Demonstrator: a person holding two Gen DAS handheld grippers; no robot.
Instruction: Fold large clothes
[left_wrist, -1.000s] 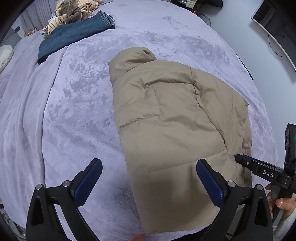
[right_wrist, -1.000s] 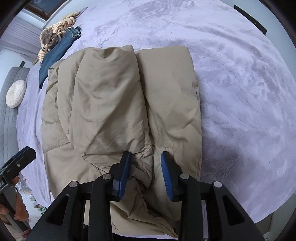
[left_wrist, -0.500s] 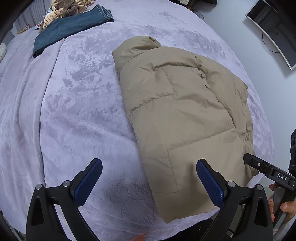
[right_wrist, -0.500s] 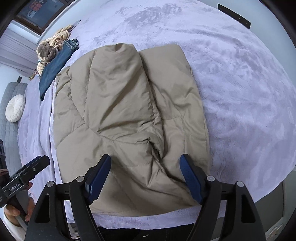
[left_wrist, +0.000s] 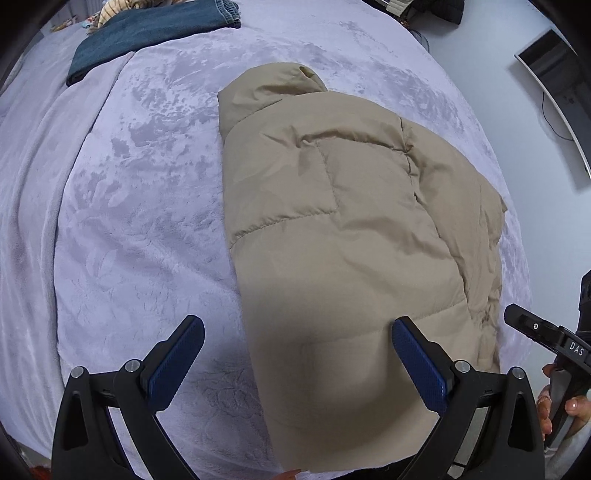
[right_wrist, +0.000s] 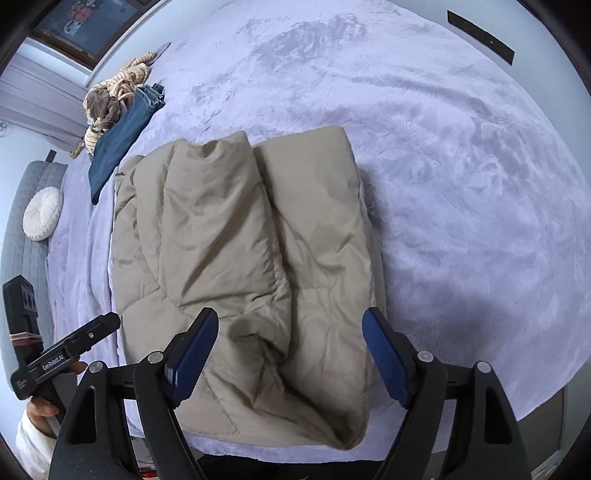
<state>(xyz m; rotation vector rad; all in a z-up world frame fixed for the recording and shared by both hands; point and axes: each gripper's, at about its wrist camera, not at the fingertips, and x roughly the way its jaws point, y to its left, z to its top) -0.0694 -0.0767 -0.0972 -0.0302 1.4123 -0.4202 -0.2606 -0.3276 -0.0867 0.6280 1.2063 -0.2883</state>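
A beige puffer jacket (left_wrist: 351, 229) lies folded on the lilac bedspread (left_wrist: 122, 206), its collar at the far end. In the right wrist view the jacket (right_wrist: 243, 266) shows a folded-in sleeve along its middle. My left gripper (left_wrist: 295, 362) is open and empty, hovering over the jacket's near left edge. My right gripper (right_wrist: 290, 354) is open and empty, just above the jacket's near hem. Each gripper shows at the edge of the other's view: the right one (left_wrist: 546, 338), the left one (right_wrist: 66, 356).
Folded blue jeans (left_wrist: 147, 33) and a striped garment (right_wrist: 114, 92) lie at the far end of the bed. A round white cushion (right_wrist: 42, 213) sits on a grey sofa to the left. The bed's near edge runs just below the jacket. A monitor (left_wrist: 554, 81) stands at right.
My right gripper let go of the jacket's hem, opened wide and drew back. My left gripper stayed open and shifted slightly, so the jacket sits nearer in its view.
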